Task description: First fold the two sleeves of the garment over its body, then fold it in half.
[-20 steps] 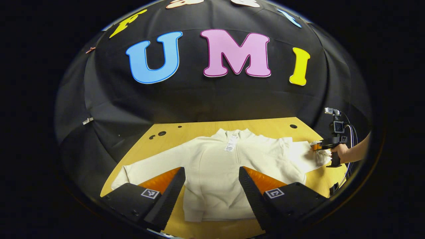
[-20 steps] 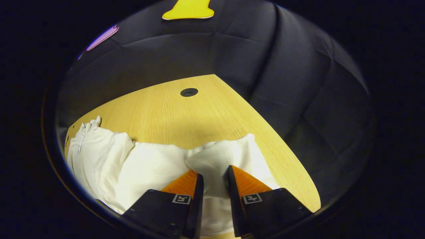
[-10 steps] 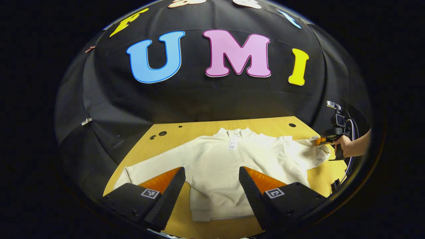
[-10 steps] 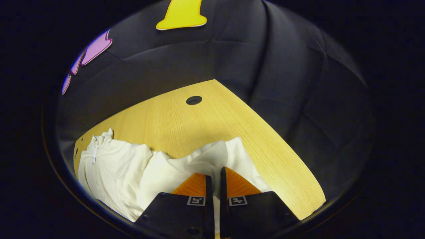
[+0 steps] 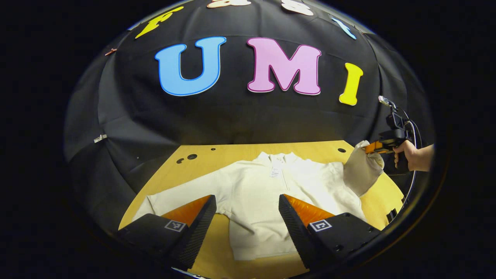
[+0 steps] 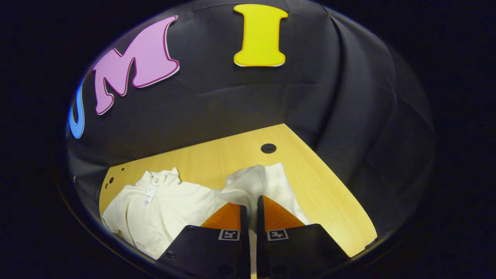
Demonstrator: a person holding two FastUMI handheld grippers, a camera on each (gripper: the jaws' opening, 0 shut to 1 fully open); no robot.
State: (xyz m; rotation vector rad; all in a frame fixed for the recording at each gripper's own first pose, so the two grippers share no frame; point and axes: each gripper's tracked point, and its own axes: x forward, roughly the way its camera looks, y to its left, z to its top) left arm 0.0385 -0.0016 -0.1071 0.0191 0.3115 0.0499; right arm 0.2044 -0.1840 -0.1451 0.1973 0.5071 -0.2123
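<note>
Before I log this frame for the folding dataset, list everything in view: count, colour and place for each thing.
Garment: one, cream-white, lying front-up on the table, collar toward the far wall.
Right sleeve: one, cream-white, cuff lifted off the table, pinched in the right tool.
Left sleeve: one, cream-white, flat on the table, spread outward.
Tag: one, white, below the collar.
Table: one, light wood, with dark round holes near its far edge.
Booth wall: black cloth behind the table.
Left tool: one, open, above the garment's lower part.
Right tool: one, shut on the cuff.
Hand: one, holding the right tool's handle.
</note>
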